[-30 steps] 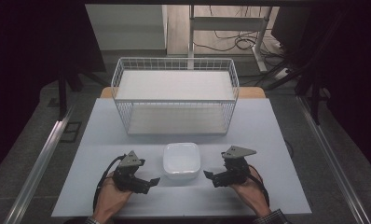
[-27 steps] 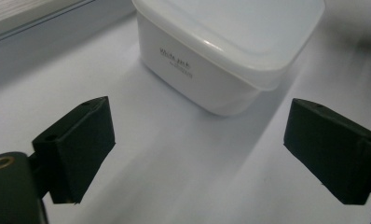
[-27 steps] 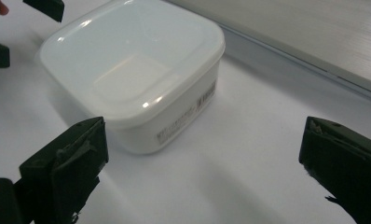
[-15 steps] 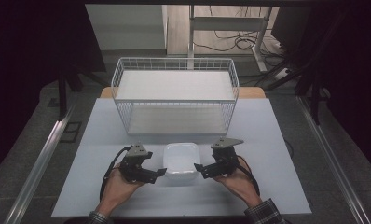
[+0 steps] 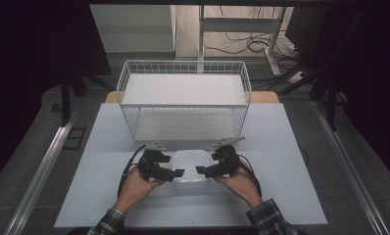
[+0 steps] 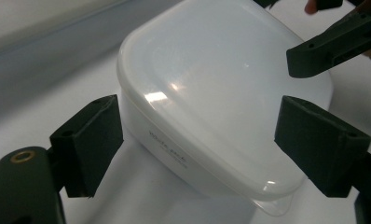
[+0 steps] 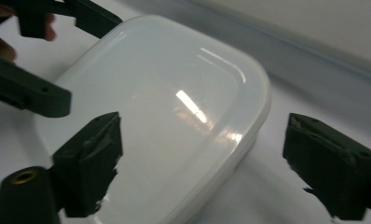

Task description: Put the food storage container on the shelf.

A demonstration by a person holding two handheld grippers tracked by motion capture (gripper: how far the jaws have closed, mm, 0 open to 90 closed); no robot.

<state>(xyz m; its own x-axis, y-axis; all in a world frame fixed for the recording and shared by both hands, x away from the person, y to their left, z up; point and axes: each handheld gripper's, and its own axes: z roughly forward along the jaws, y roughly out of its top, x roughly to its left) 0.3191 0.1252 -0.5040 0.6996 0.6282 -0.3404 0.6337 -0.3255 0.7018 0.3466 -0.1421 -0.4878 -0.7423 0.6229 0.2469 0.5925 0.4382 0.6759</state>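
From the high view, your two hands come in from the bottom edge of the pale counter (image 5: pixel 301 161). Between them, near the front middle of the counter, sits a white lidded plastic container (image 5: pixel 189 165). Your left gripper (image 5: pixel 176 173) reaches in from the container's left side and your right gripper (image 5: pixel 203 170) from its right, with their fingers lying over the near corners of the lid. Behind the container, just beyond it, stands a white wire basket (image 5: pixel 183 83). Plaid sleeves (image 5: pixel 269 220) show at your wrists.

In the left gripper view, the container (image 6: pixel 216 98) lies tilted across the frame with its smooth lid facing up and small lettering on its side wall. Your left gripper (image 6: pixel 202 140) straddles one corner. Its fingers (image 6: pixel 88 140) have just been closing, yet they stand released, with a gap between each pad and the container wall. The other gripper's dark finger (image 6: pixel 333 46) shows at the upper right, over the far end of the lid.

In the right gripper view, the container (image 7: pixel 174 116) runs diagonally, with ceiling lights glinting on its lid. Your right gripper (image 7: pixel 202 154) has also just been closing around a corner. One finger (image 7: pixel 88 158) overlaps the lid and the other finger (image 7: pixel 330 163) stands clear of the side, so nothing is grasped.
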